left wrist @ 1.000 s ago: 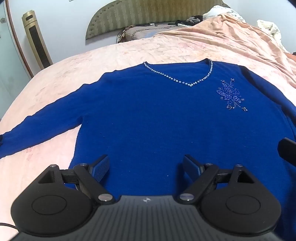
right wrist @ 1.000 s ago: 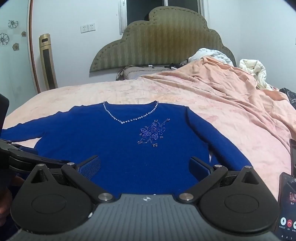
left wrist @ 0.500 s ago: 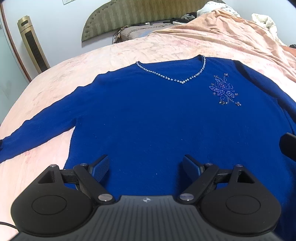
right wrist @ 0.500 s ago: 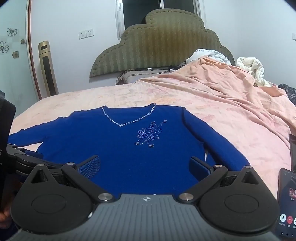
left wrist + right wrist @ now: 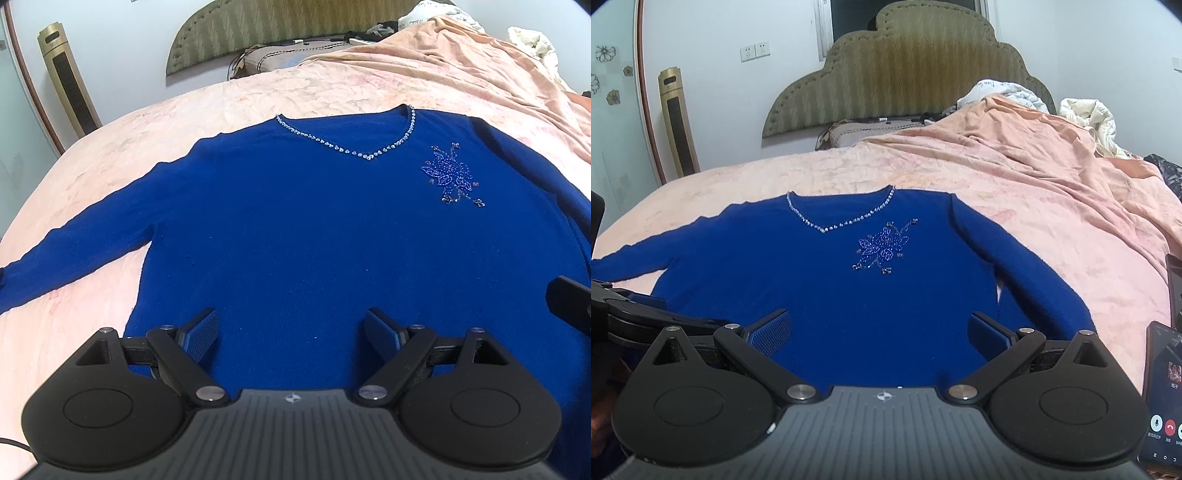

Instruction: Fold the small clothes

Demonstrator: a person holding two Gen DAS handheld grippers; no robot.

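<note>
My left gripper (image 5: pixel 291 332) sits low over the hem end of the royal-blue knit long-sleeve sweater (image 5: pixel 314 229), its blue-padded fingers (image 5: pixel 201 334) spread wide, nothing between them; I can't tell if the pads touch the fabric. My right gripper (image 5: pixel 881 334) is the same: jaws wide apart, empty, hovering over the lower body of the sweater, with the left gripper's black linkage showing at the far left of its view. At the right edge of the right wrist view a black smartphone with a lit call screen (image 5: pixel 1161 398) lies on the bed just beside the right gripper, near the sweater's right-hand cuff. The sweater lies flat and face up on the pale pink floral bedsheet (image 5: pixel 92 173), hem nearest me, neckline away. One sleeve (image 5: pixel 74 251) stretches out to the left across the sheet; the other sleeve (image 5: pixel 1027 266) runs down the right side, angled close to the body. Farther up, a beaded blue flower motif (image 5: pixel 448 177) sits on the chest right of centre, and a silver rhinestone trim (image 5: pixel 347 146) lines the V-neck. Past the collar, a rumpled peach-orange blanket (image 5: pixel 1034 173) covers the right half of the bed, with a bunched white quilt (image 5: pixel 1086 114) behind it. A brown patterned pillow (image 5: pixel 857 131) rests against the olive-green scalloped upholstered headboard (image 5: pixel 905 74). A gold tower fan (image 5: pixel 677 122) stands by the white wall at far left.
</note>
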